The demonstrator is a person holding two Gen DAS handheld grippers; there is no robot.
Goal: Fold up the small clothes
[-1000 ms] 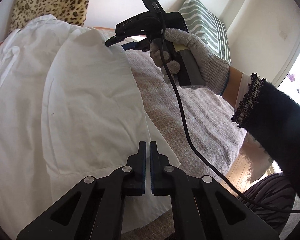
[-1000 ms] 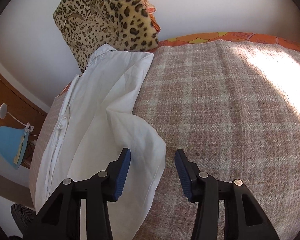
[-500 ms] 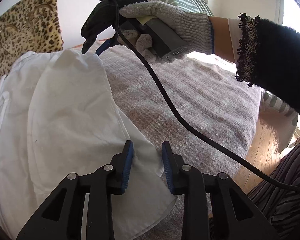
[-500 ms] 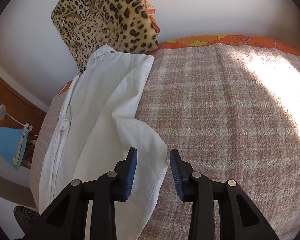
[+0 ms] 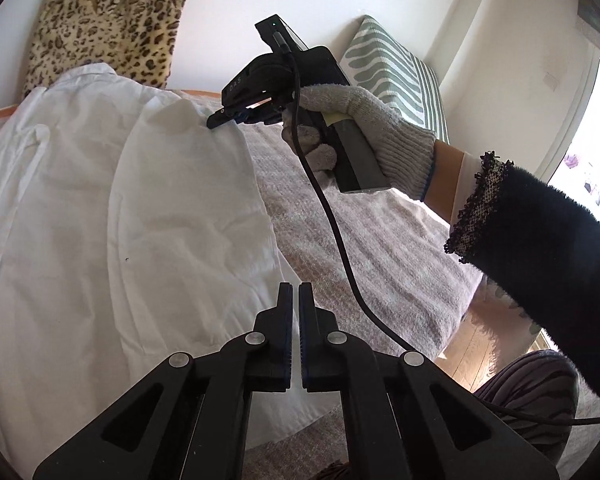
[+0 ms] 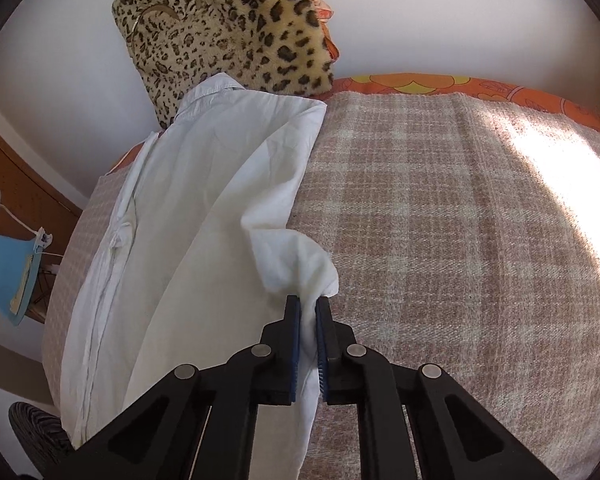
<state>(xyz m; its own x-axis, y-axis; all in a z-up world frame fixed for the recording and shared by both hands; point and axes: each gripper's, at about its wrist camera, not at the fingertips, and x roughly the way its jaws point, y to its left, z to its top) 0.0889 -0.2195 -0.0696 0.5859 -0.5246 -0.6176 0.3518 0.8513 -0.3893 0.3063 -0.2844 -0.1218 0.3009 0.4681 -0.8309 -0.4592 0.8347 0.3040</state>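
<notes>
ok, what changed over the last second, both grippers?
The right hand-held gripper went from open beside the shirt to shut on its folded edge, which now bunches up at the pads. The left hand-held gripper opened over the hem half a second ago and shut again; no cloth shows between its pads now. The shirt otherwise lies as before on the blanket, and the leopard cushion stays put.

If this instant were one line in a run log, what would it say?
task: fold small clothes | right gripper: shut on white cotton shirt edge | left gripper: shut, empty, over shirt | surface: pink plaid blanket
</notes>
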